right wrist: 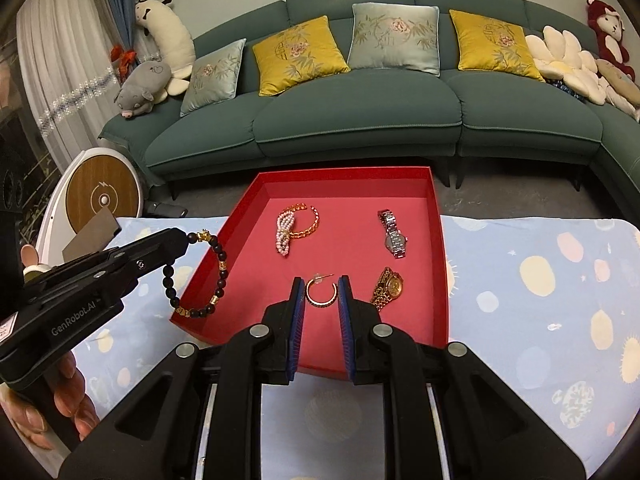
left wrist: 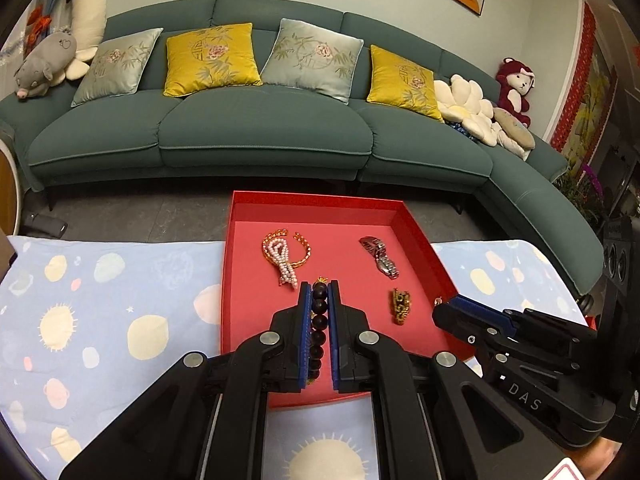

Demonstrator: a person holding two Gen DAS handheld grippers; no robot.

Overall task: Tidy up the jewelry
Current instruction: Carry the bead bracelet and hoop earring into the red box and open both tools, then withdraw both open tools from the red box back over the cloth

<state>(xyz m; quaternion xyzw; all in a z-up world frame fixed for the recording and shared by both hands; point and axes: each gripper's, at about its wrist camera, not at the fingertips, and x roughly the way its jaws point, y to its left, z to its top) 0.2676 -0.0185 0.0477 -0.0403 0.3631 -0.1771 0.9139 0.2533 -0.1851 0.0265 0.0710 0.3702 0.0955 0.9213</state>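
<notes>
A red tray (left wrist: 236,264) (right wrist: 440,264) lies on the cloth-covered table. In it are a pearl-and-gold bracelet (left wrist: 282,258) (right wrist: 292,230), a silver watch (left wrist: 380,256) (right wrist: 394,238), a gold watch (left wrist: 401,305) (right wrist: 388,286) and a gold hoop earring (right wrist: 320,292). My left gripper (left wrist: 319,292) (right wrist: 188,240) is shut on a dark bead bracelet (left wrist: 319,320) (right wrist: 218,280), which hangs over the tray's left wall. My right gripper (right wrist: 320,284) (left wrist: 450,304) is open, its fingers either side of the hoop earring above the tray's near part.
The table carries a pale blue cloth (left wrist: 100,312) (right wrist: 540,300) with sun and planet prints. A green sofa (left wrist: 260,132) (right wrist: 360,120) with cushions and soft toys stands behind. A round white-and-wood device (right wrist: 100,196) stands at the left.
</notes>
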